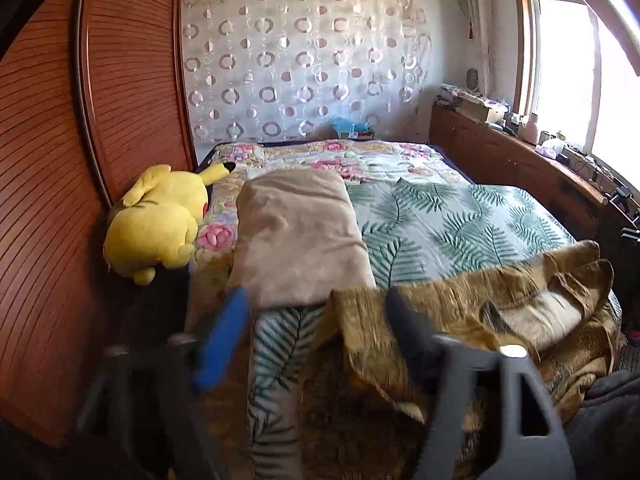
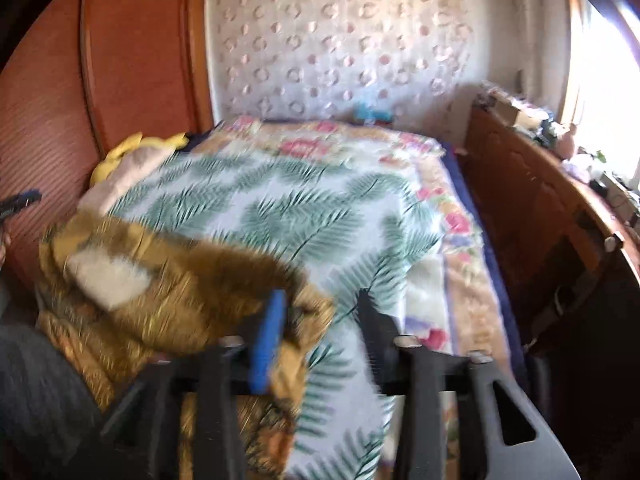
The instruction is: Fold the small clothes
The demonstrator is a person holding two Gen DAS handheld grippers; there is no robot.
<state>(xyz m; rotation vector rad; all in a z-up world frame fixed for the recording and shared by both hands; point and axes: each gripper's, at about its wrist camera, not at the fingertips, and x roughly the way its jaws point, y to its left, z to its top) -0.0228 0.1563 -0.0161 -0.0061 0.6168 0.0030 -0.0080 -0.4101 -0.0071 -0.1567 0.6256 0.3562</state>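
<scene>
Now the mustard jacket (image 1: 460, 320) lies crumpled on the near part of the bed (image 1: 460, 224). Both the left gripper (image 1: 316, 312) and the right gripper (image 2: 320, 312) stand spread, holding nothing; better to pinch two edges and pull flat first.

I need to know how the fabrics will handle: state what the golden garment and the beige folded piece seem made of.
Golden garment: looks like a quilted, slightly shiny synthetic shell, stitched in ridges, with a pale fleecy lining at its opening. Beige folded piece: looks like soft matte fleece or plush; smooth nap, rounded folds.
</scene>
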